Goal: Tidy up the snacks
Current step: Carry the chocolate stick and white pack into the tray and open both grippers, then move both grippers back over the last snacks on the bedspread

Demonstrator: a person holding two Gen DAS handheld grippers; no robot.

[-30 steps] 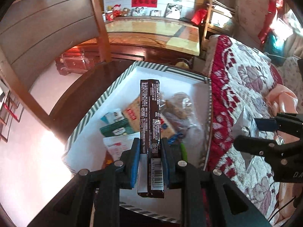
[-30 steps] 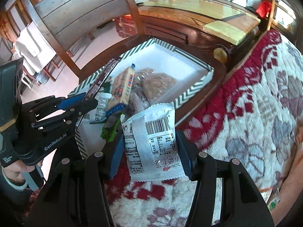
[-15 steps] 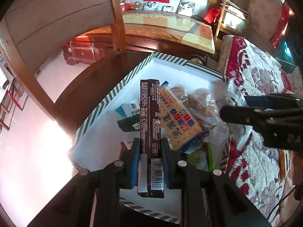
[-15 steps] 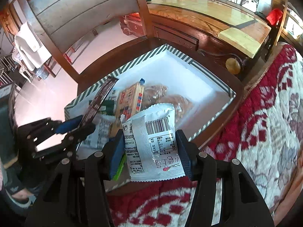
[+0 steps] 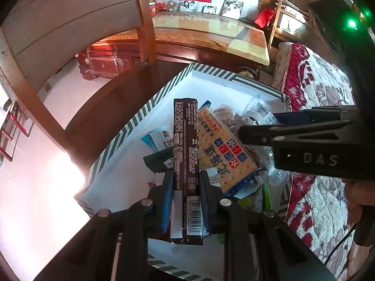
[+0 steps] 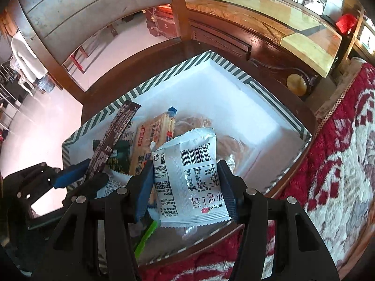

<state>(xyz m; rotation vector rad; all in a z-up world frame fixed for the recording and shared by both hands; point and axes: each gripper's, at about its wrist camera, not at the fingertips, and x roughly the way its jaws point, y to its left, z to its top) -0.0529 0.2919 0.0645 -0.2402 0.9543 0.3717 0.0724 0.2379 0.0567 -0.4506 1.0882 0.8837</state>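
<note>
My left gripper (image 5: 185, 187) is shut on a long dark brown snack bar (image 5: 186, 145), held above the near end of a white box with a green-striped rim (image 5: 145, 114). My right gripper (image 6: 185, 180) is shut on a white snack packet (image 6: 189, 175) with a barcode, held over the same box (image 6: 234, 70). The box holds a cracker pack (image 5: 222, 149), a dark green packet (image 5: 160, 161) and clear bags of brown biscuits (image 6: 232, 147). The right gripper (image 5: 304, 138) reaches in from the right in the left wrist view. The left gripper (image 6: 70, 175) with its bar (image 6: 114, 133) shows at the left in the right wrist view.
The box sits on a dark wooden chair seat (image 5: 112, 98) with a curved backrest (image 5: 70, 23). A red and white floral quilt (image 6: 339, 164) lies to the right. A wooden table (image 5: 211, 35) stands behind. A pale floor (image 5: 35, 187) lies to the left.
Both grippers have moved forward over the box, still holding their snacks. The right gripper has come from over the quilt to above the box's near right side.
</note>
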